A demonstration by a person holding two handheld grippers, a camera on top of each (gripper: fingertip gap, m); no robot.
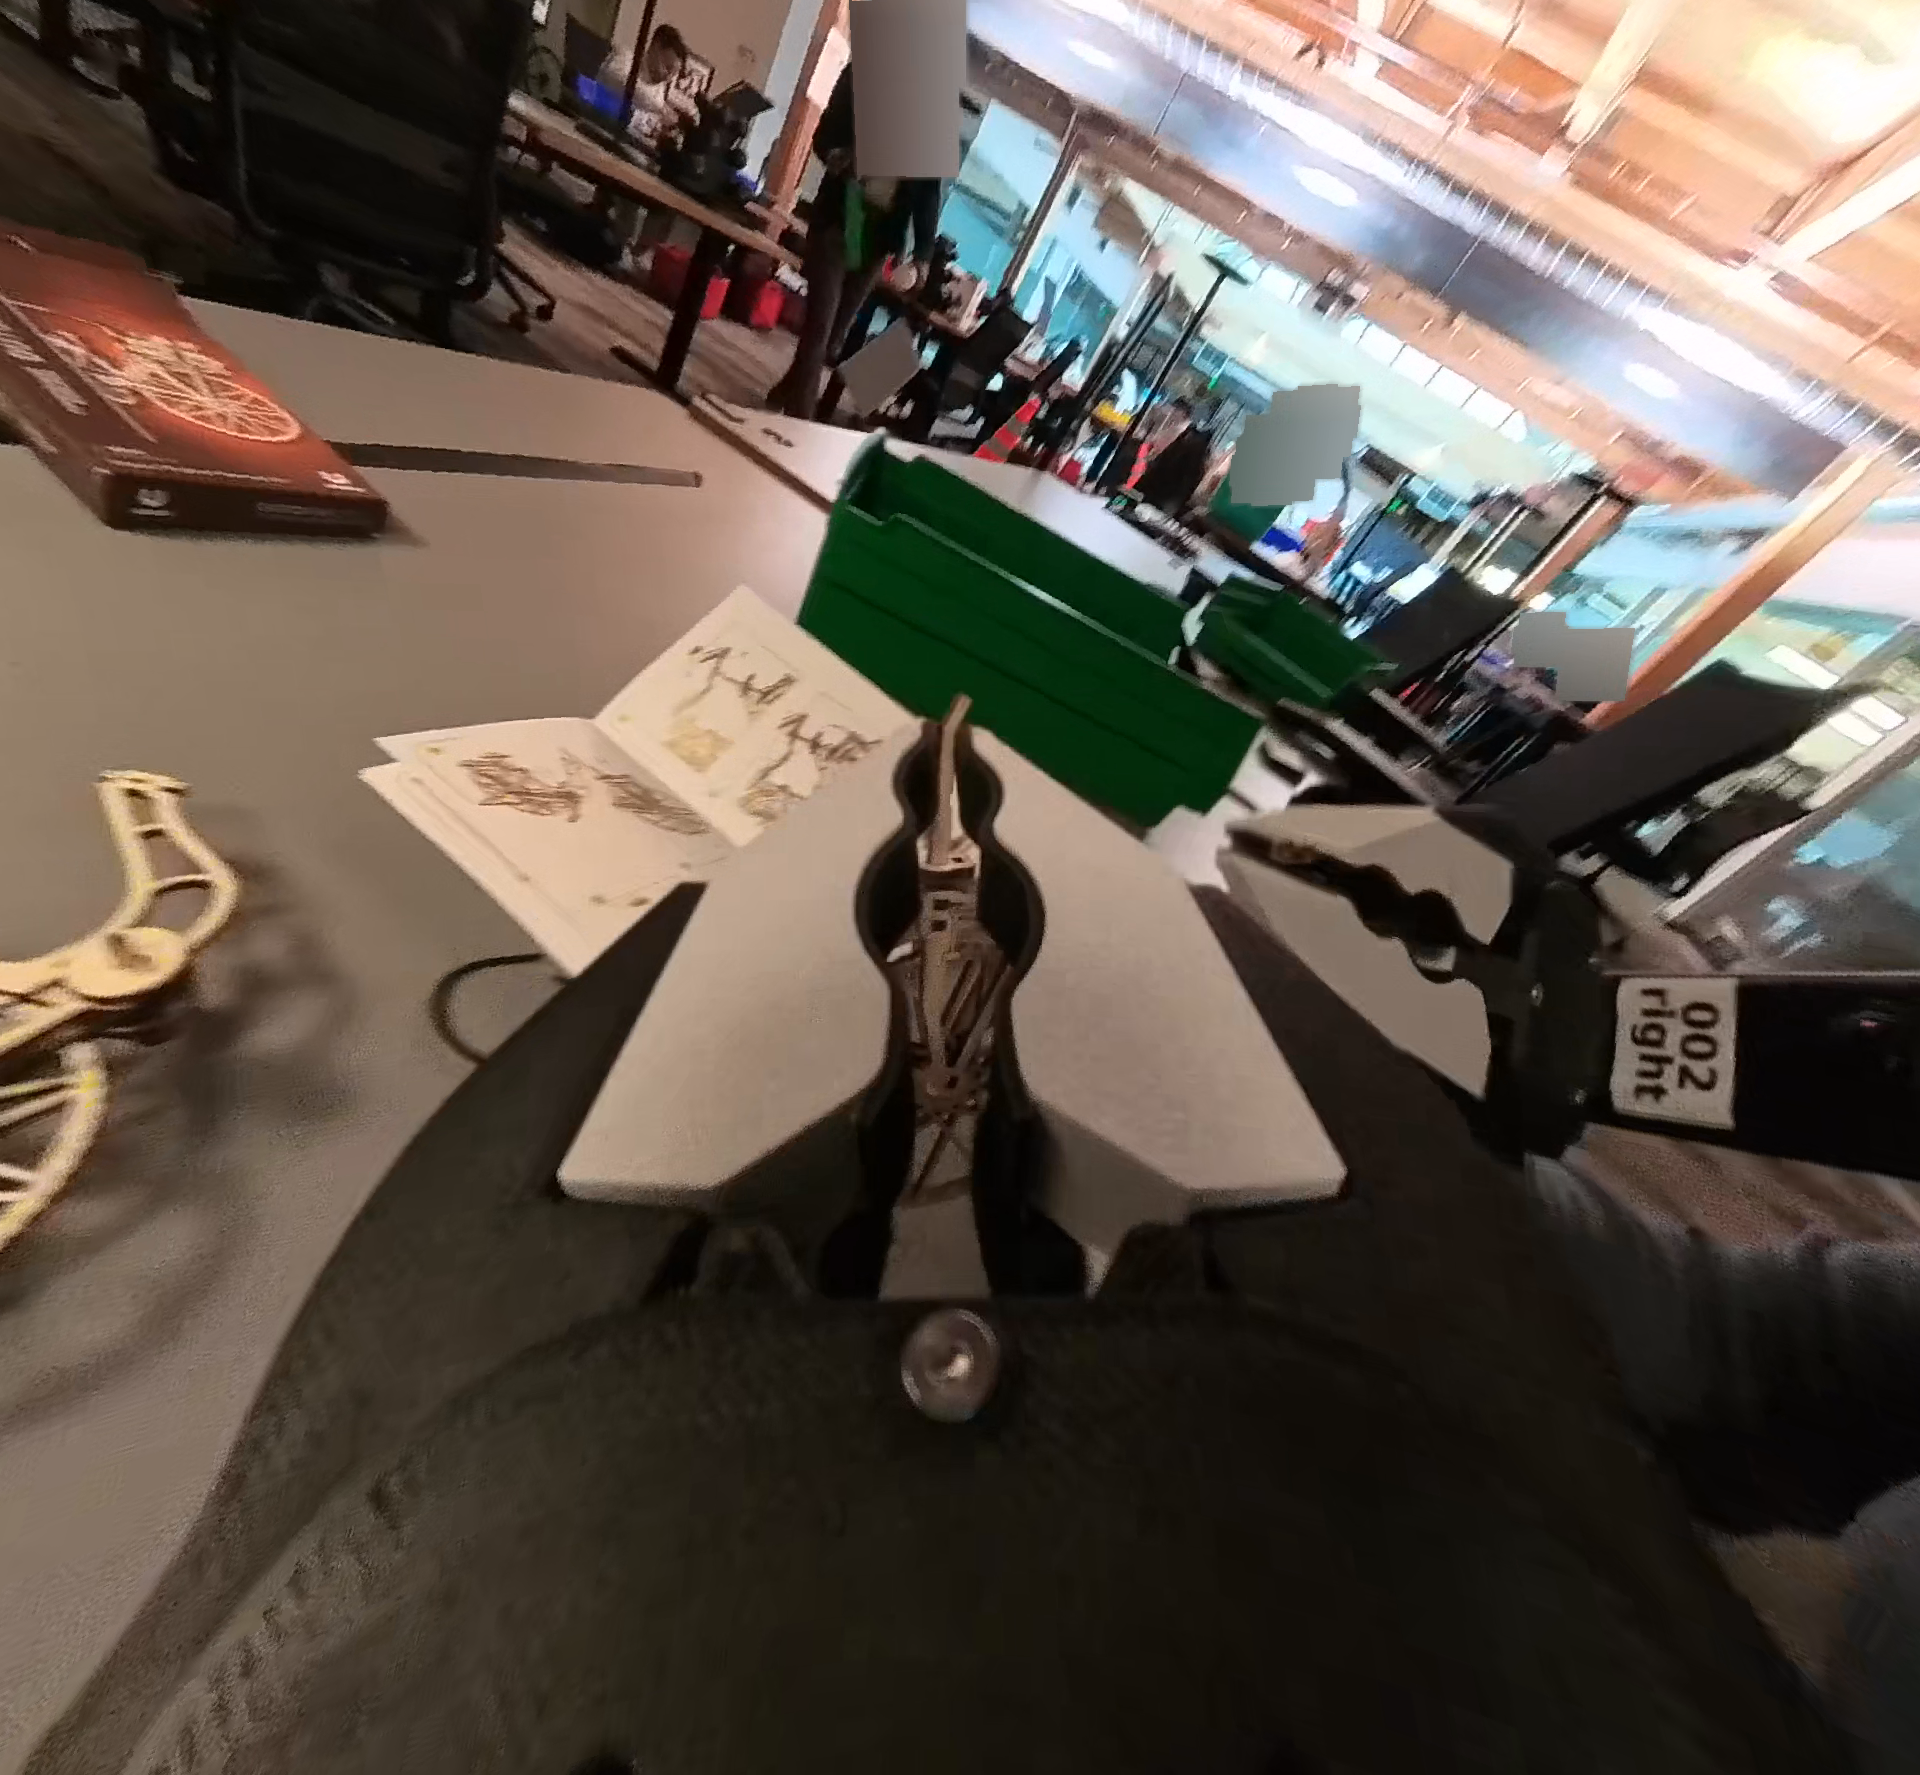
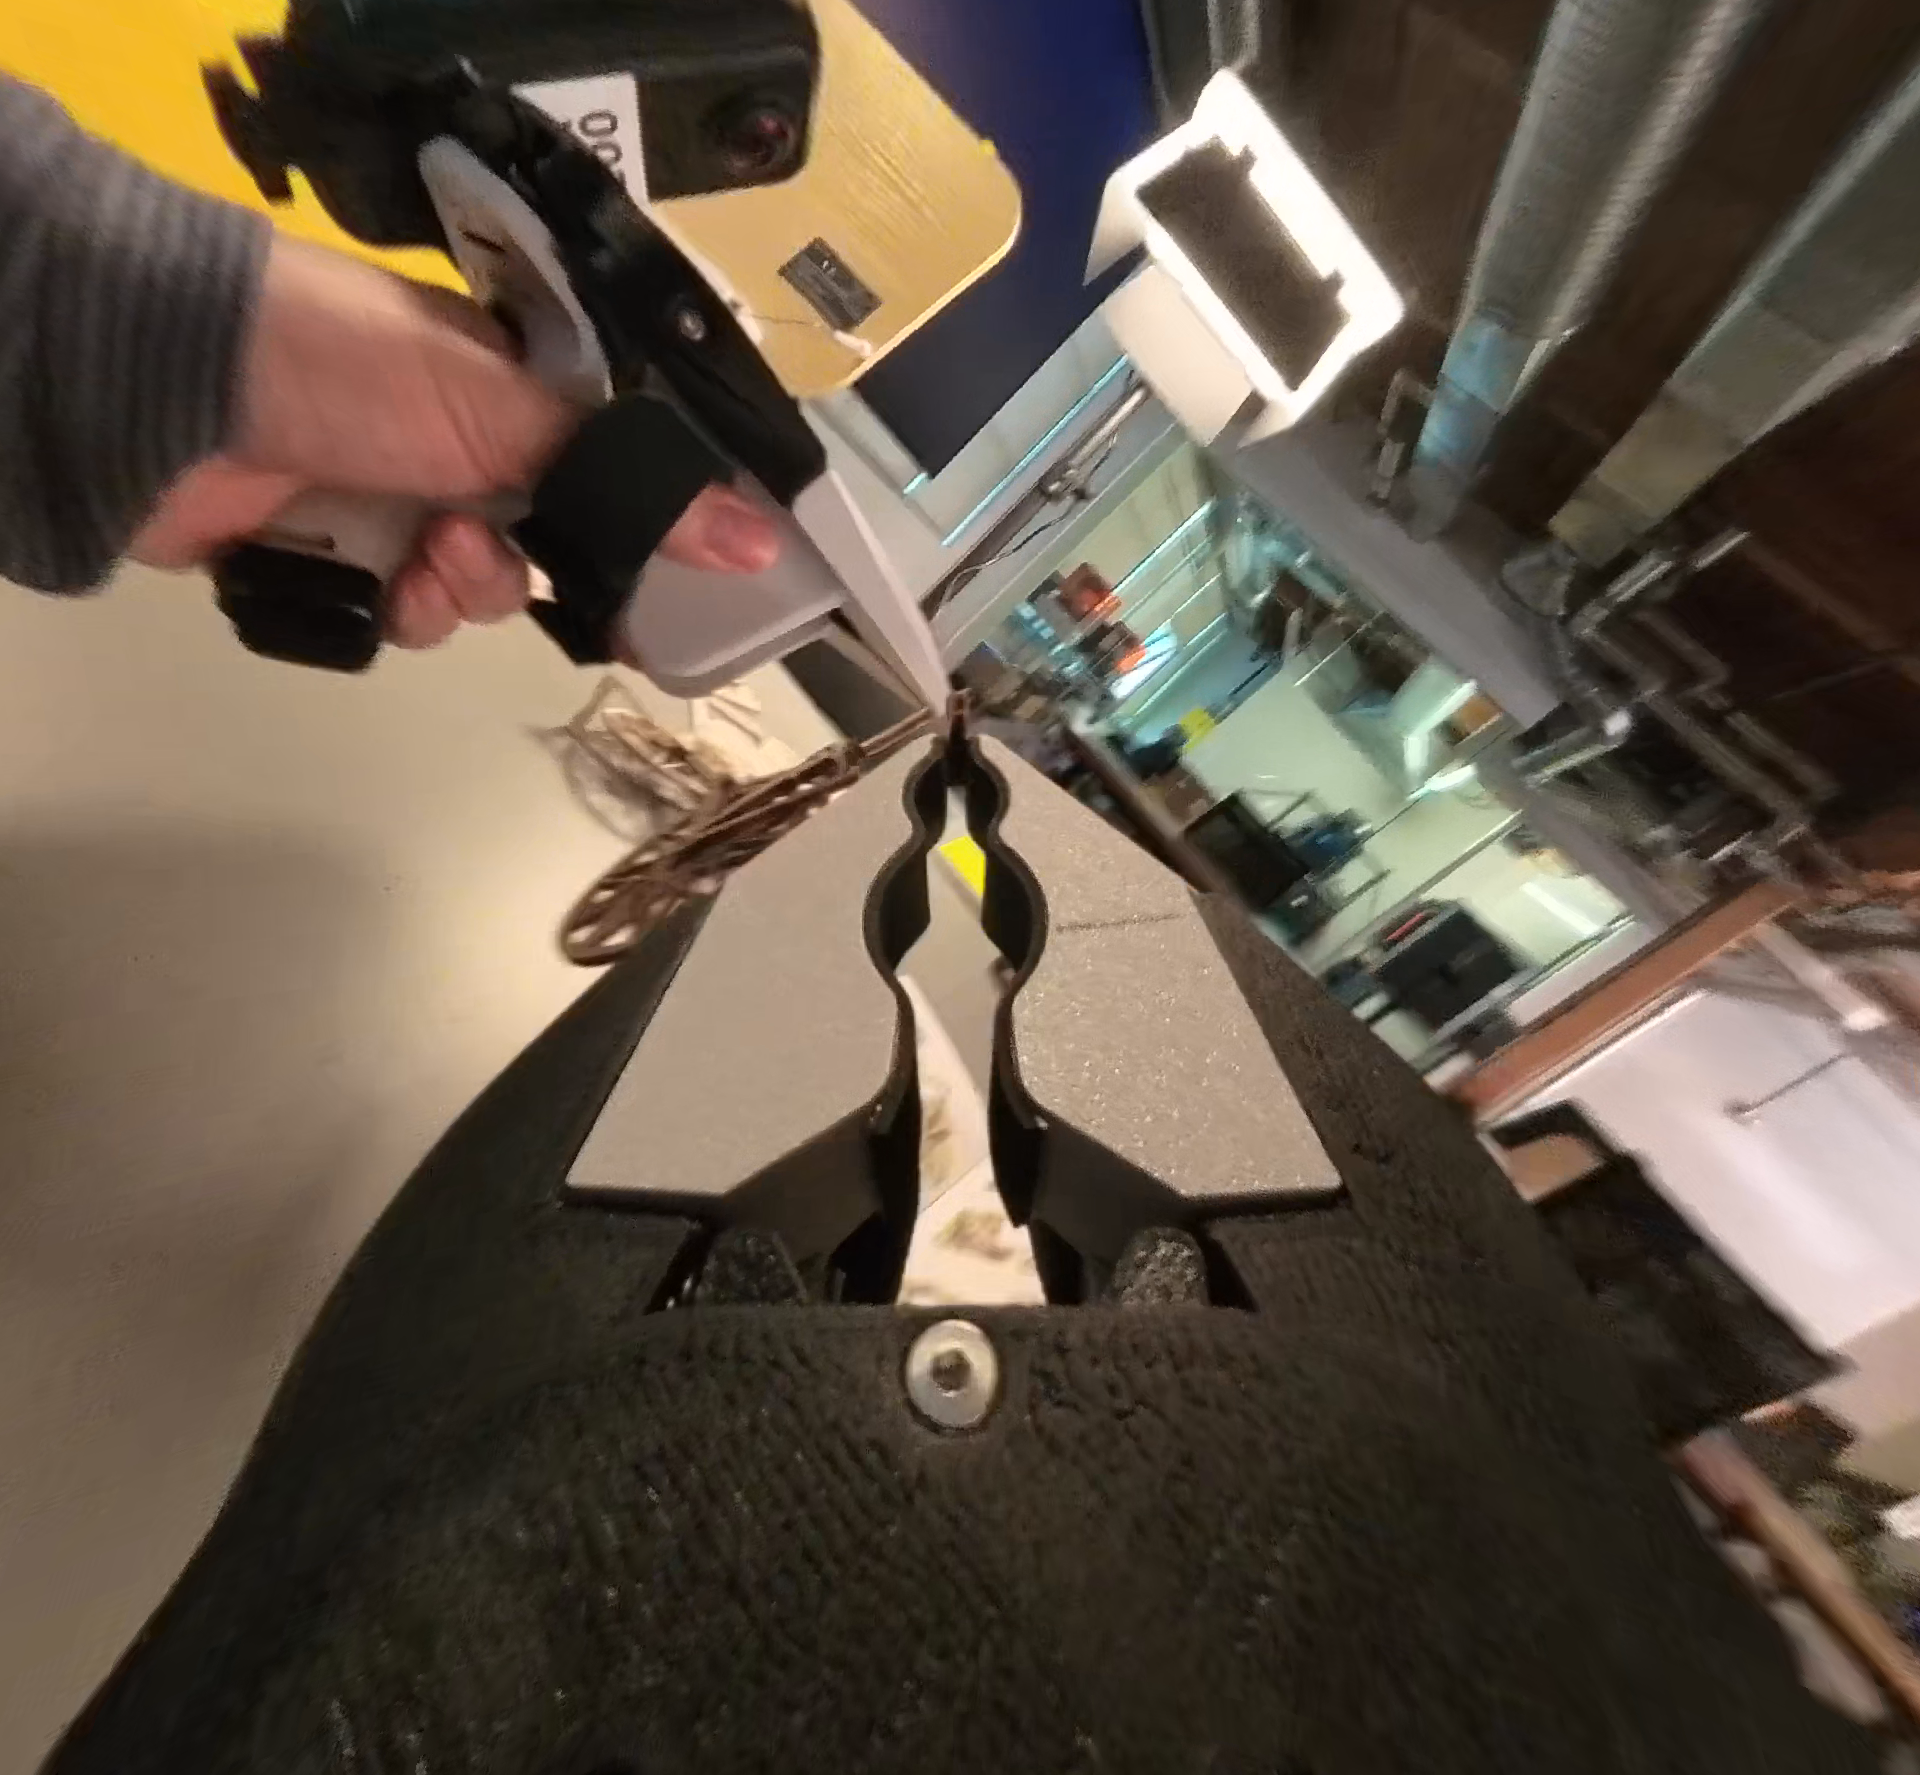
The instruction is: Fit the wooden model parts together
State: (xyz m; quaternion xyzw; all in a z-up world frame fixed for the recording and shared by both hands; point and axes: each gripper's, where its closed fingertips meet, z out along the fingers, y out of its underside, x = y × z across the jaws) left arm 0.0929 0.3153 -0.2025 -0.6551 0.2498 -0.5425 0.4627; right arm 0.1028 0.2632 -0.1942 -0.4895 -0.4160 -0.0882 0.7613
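My left gripper (image 1: 954, 769) is shut on a flat wooden lattice part (image 1: 948, 987), seen edge-on between its fingers with its tip poking out in front. In the right wrist view a hand holds this gripper (image 2: 928, 676) and the lattice part (image 2: 717, 821) hangs below its fingers. My right gripper (image 2: 953, 738) is shut at the tips on a small wooden piece (image 2: 956, 709) that meets the end of the lattice part. The right gripper also shows at the right of the left wrist view (image 1: 1247, 847). A pale wooden wheel assembly (image 1: 94, 956) lies on the grey table (image 1: 312, 645).
An open instruction booklet (image 1: 644, 769) lies ahead of the left gripper. Green bins (image 1: 1018, 645) stand behind it. A dark red box (image 1: 156, 395) lies at the far left. More wooden parts (image 2: 613, 738) lie blurred on the table. People and desks are in the background. About 6 centimetres separates my left fingertips from my right. The right gripper is farther from the pale wooden wheel assembly (image 1: 94, 956), some 20 centimetres, than the left, some 15 centimetres.
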